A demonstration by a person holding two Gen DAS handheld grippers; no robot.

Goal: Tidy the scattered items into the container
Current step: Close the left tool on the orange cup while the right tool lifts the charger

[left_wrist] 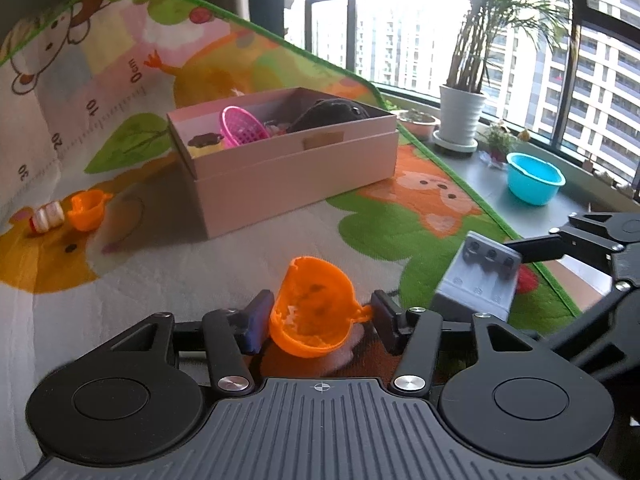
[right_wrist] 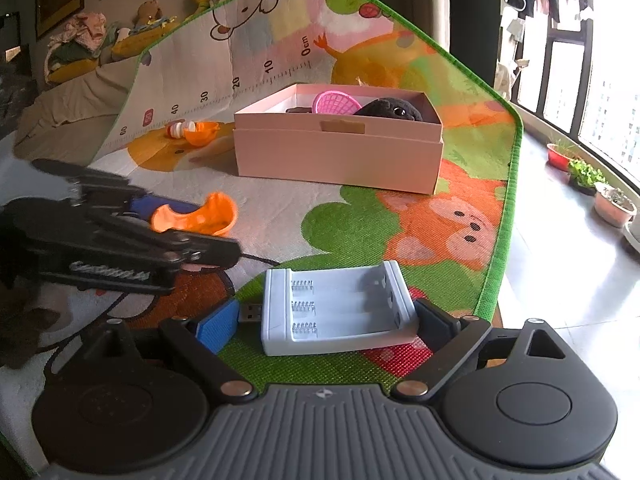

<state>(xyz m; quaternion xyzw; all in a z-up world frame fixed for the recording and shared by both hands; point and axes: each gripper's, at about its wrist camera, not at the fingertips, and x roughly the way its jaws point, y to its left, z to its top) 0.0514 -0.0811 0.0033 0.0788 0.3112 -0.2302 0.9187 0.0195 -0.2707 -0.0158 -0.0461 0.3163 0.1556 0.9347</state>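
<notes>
On the far left of my left camera, well ahead and to the left of my left gripper, I see a small striped roll lying on the play mat, touching or just beside an orange cup. Moving right, the pink box sits ahead of that gripper, near the middle of the mat, open on top. Inside it I can make out a pink basket tilted on its side, something brown and yellow at the left end, and a dark plush toy toward the right end.

Directly between my left gripper's fingers is a second orange cup, tipped so its opening faces the camera. The blue pad presses its left wall and the black finger meets its small handle on the right, so the fingers are clamped on it.

Further right, my right gripper comes into view. In its own camera a white battery charger lies between the fingers, slots facing up, a USB plug sticking out of its left side toward the blue pad. The black finger touches its right end; the blue pad looks a little clear of the body, so I cannot tell whether the grip is actually closed on it. The charger sits near the mat's right edge, with the box ahead of it.

Beyond the mat's right edge, on the ledge, stand a white plant pot and a blue bowl.
</notes>
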